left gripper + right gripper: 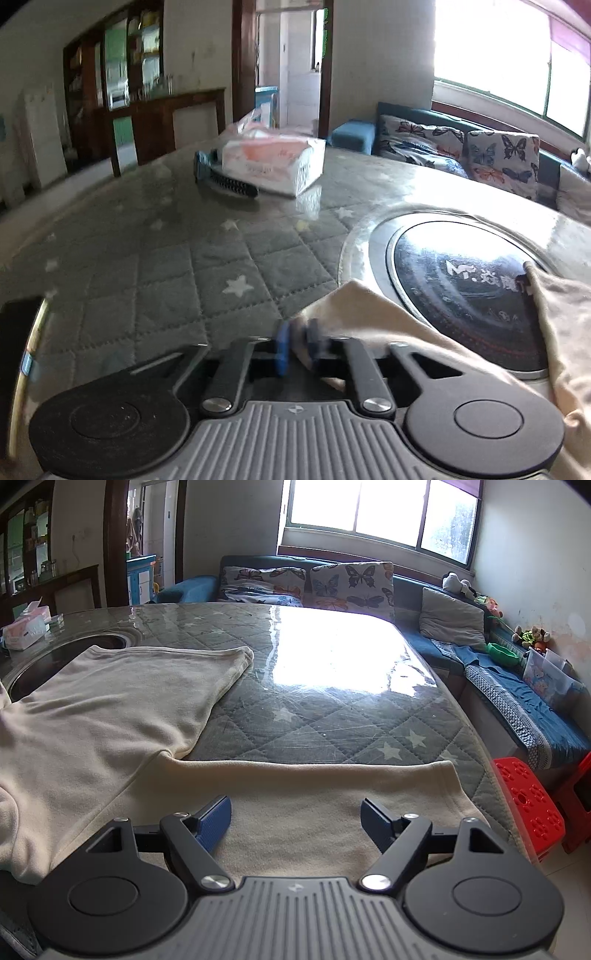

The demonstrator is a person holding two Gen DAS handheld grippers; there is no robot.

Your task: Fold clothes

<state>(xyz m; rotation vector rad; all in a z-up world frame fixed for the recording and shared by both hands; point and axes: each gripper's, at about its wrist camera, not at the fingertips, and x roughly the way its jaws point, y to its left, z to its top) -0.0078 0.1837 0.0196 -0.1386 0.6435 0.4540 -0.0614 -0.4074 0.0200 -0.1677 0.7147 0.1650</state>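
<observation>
A cream garment (110,716) lies spread on the quilted grey table cover (332,723), one sleeve folded over the body and its lower part reaching toward the front right. In the left wrist view a corner of the same cream garment (369,314) is pinched between blue pads, my left gripper (297,349) shut on it beside the round black cooktop (469,291). My right gripper (295,816) hovers just above the near part of the garment, jaws wide apart, nothing between its blue pads (214,821).
A tissue pack (273,162) and a dark comb-like thing (229,182) sit at the far side of the table. A phone (18,347) lies at the left edge. A sofa with butterfly cushions (314,583) and a red stool (528,805) flank the table.
</observation>
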